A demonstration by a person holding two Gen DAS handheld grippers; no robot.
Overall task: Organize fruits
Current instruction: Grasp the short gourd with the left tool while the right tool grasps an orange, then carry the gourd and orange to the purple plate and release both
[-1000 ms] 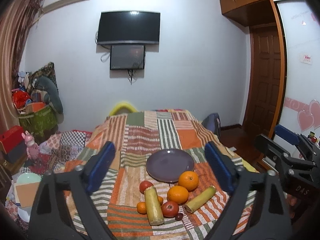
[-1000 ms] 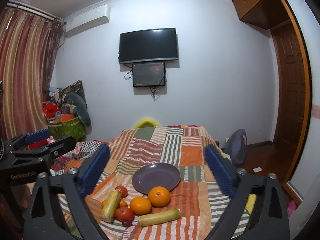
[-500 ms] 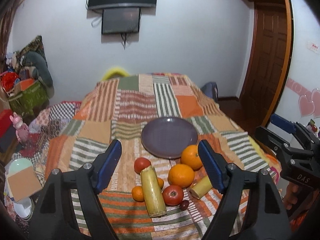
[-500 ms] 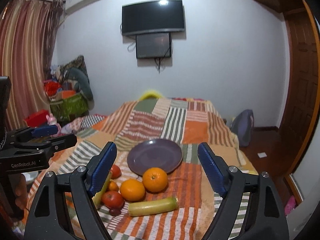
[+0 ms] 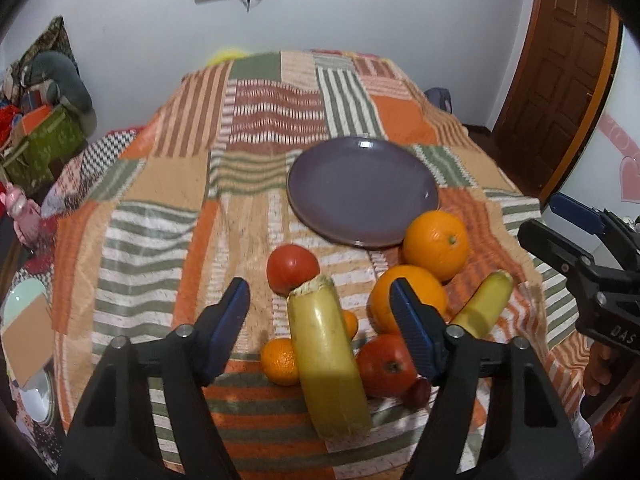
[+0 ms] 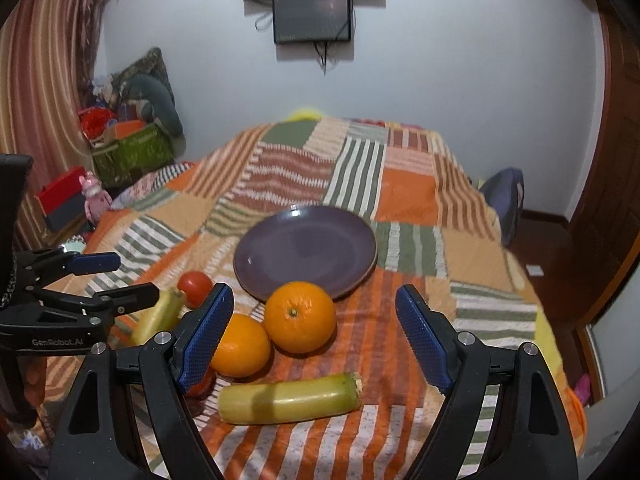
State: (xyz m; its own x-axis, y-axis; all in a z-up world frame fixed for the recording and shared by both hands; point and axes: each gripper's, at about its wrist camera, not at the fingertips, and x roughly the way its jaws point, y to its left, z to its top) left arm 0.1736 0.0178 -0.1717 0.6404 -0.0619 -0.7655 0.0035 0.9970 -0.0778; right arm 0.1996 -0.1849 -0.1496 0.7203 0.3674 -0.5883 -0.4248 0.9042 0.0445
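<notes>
Both hand-held grippers hang wide open and empty: the left hand-held gripper (image 5: 320, 304) over a yellow squash (image 5: 328, 364), its finger partly hiding the near orange (image 5: 404, 300). The right hand-held gripper (image 6: 316, 320) frames the far orange (image 6: 300, 318). The fruits cluster near the bed's (image 6: 408, 188) front edge, beside the purple plate (image 6: 304, 248).

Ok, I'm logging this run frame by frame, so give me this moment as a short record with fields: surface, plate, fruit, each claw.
surface: patchwork striped cloth
plate: purple plate, nothing on it
fruit: two large oranges, all beside the plate
other produce: two yellow-green squashes, two tomatoes
left claw: open, holding nothing, above one squash
right claw: open, holding nothing, above the oranges
</notes>
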